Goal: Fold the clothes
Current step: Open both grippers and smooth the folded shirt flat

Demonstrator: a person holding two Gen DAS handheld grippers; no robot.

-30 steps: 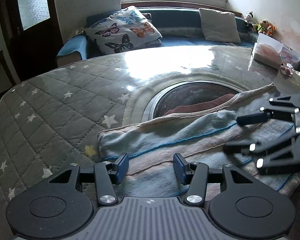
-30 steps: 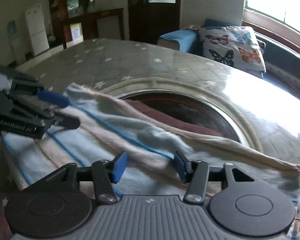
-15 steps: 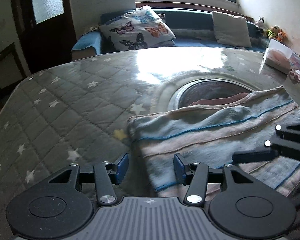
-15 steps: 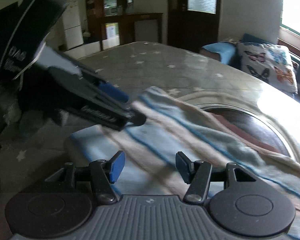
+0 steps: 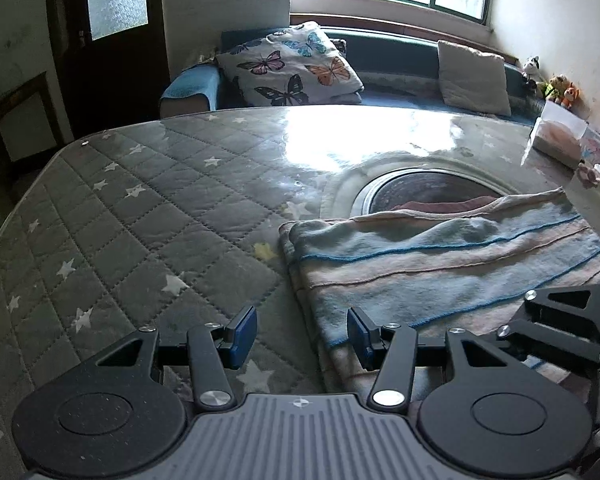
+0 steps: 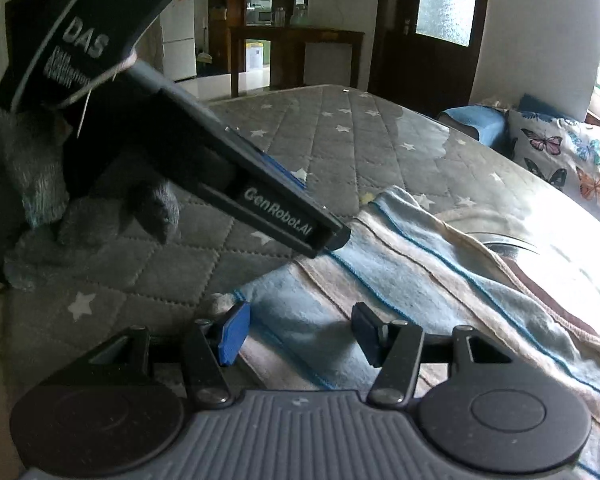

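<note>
A folded cloth (image 5: pixel 440 264) with pale blue and beige stripes lies flat on the star-quilted table cover (image 5: pixel 140 220). My left gripper (image 5: pixel 302 336) hovers open over the cloth's near left corner, and the edge runs under the gap between its jaws. My right gripper (image 6: pixel 298 334) is open too, low over the same end of the cloth (image 6: pixel 420 264), with nothing pinched. In the right wrist view the left gripper (image 6: pixel 324 220) reaches in from the upper left, held by a gloved hand (image 6: pixel 32 184). The right gripper (image 5: pixel 516 316) shows at the lower right of the left wrist view.
A round dark inset (image 5: pixel 428 188) in the table sits behind the cloth, with a reddish cloth at its rim. A white box (image 5: pixel 556 136) stands at the far right edge. Beyond the table is a sofa with a butterfly pillow (image 5: pixel 292 68). Bare quilted cover spreads to the left.
Both grippers have slid left along the cloth to its left end, the right one farther, and now sit close together. Their jaws kept the same width. The cloth has not moved.
</note>
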